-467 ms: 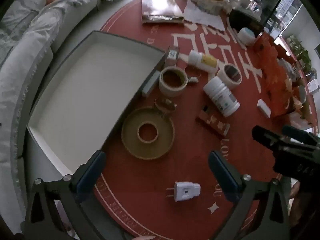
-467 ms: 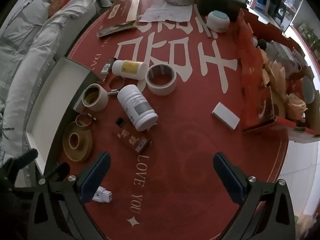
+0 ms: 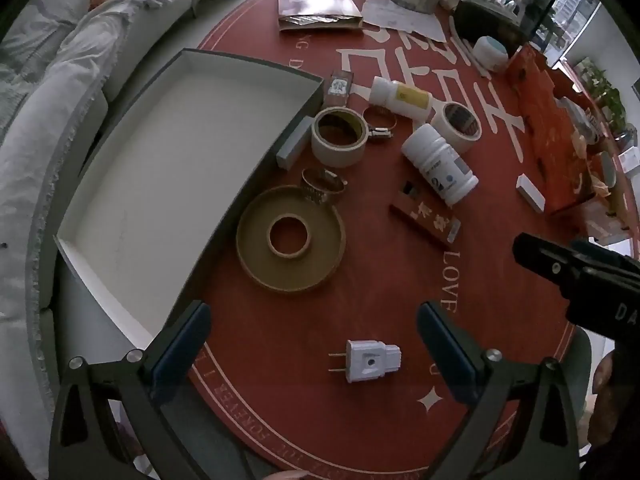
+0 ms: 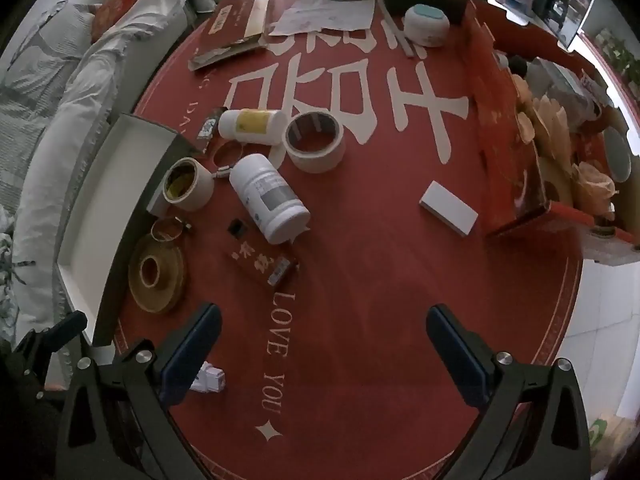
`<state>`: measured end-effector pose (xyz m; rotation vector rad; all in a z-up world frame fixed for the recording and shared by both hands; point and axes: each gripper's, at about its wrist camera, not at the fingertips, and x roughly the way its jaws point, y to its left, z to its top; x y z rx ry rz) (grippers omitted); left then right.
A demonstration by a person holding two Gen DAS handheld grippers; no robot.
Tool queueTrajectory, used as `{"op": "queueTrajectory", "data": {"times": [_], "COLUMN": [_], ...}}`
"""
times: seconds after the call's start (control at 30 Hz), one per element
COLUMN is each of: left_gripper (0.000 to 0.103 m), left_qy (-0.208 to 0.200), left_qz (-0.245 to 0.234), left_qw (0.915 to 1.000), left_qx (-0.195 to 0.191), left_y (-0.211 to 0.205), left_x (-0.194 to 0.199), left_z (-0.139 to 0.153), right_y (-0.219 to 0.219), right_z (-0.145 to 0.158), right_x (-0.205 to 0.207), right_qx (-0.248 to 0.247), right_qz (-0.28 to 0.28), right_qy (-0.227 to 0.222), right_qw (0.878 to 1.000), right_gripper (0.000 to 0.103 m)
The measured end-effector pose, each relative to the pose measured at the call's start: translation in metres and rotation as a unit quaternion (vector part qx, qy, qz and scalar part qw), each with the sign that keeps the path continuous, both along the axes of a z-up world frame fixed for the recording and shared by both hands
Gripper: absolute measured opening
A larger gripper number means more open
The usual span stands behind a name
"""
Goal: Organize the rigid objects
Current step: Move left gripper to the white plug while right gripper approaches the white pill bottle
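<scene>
- A shallow rectangular box with a dark outer wall and white lining (image 3: 308, 98) is being seen at the left, lying open on the red round tablecloth with cream lettering (image 3: 360, 420); nothing is being held in it.
- A flat tan tape disc with a cardboard core (image 3: 291, 238) is being shown just beside the box's long wall, with a small gold metal ring (image 3: 324, 185) touching its far rim.
- A cream masking-tape roll (image 3: 339, 136) is being seen standing beyond the ring, next to a small grey block (image 3: 294, 143) lying against the box.
- A white two-prong plug adapter (image 3: 370, 361) is being framed between the fingers of the left gripper (image 3: 314, 346), which is being held spread wide and gripping nothing.
- A red flat rectangular pack with gold characters (image 3: 424, 220) is being shown right of the disc, with a large white pill bottle (image 3: 440, 164) lying on its side just beyond.
- A smaller white bottle with a yellow label (image 4: 252, 125) and a second cream tape roll (image 4: 315, 142) are being seen further back, side by side.
- The right gripper (image 4: 324, 344) is being held spread over bare cloth, empty.
- A white flat rectangular box (image 4: 448, 208) is being seen alone toward the right, near an orange cardboard carton (image 4: 500, 120).
</scene>
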<state>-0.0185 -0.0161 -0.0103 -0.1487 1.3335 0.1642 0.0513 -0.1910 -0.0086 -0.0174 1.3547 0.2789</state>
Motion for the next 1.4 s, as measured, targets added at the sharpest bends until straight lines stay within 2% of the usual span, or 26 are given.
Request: {"op": "queueTrajectory", "data": {"times": [0.4,0.6,0.73,0.93,1.17,1.4], "left_gripper": [0.102,0.102,0.103,0.102,0.103,0.103], "left_qy": [0.026,0.048,0.069,0.083,0.080,0.058], "left_qz": [0.018,0.018,0.011,-0.021,-0.021,-0.015], "left_qw": [0.9995,0.9985,0.9973,0.9963,0.9965,0.9982], "left_qx": [-0.006,-0.017,-0.022,-0.002,0.015,-0.007], "left_y": [-0.005,-0.009,-0.013,-0.036,-0.049,-0.050], "left_x": [-0.013,-0.021,-0.031,-0.033,-0.027,-0.043], "left_z": [-0.015,-0.029,-0.042,-0.060,-0.084,-0.090], "right_y": [-0.010,-0.017,-0.023,-0.026,-0.029,-0.027], "right_z": [-0.005,-0.018,-0.032,-0.043,-0.046,-0.042], "right_x": [-0.010,-0.020,-0.029,-0.040,-0.048,-0.042], "right_qx": [-0.007,-0.006,-0.007,-0.006,-0.009,-0.017], "right_qz": [-0.005,-0.006,-0.015,-0.017,-0.018,-0.014], "right_qy": [-0.001,0.018,0.035,0.050,0.051,0.039], "right_qw": [1.000,1.000,0.999,0.999,0.998,0.999], "right_gripper": [0.103,0.103,0.103,0.103,0.103,0.103]}}
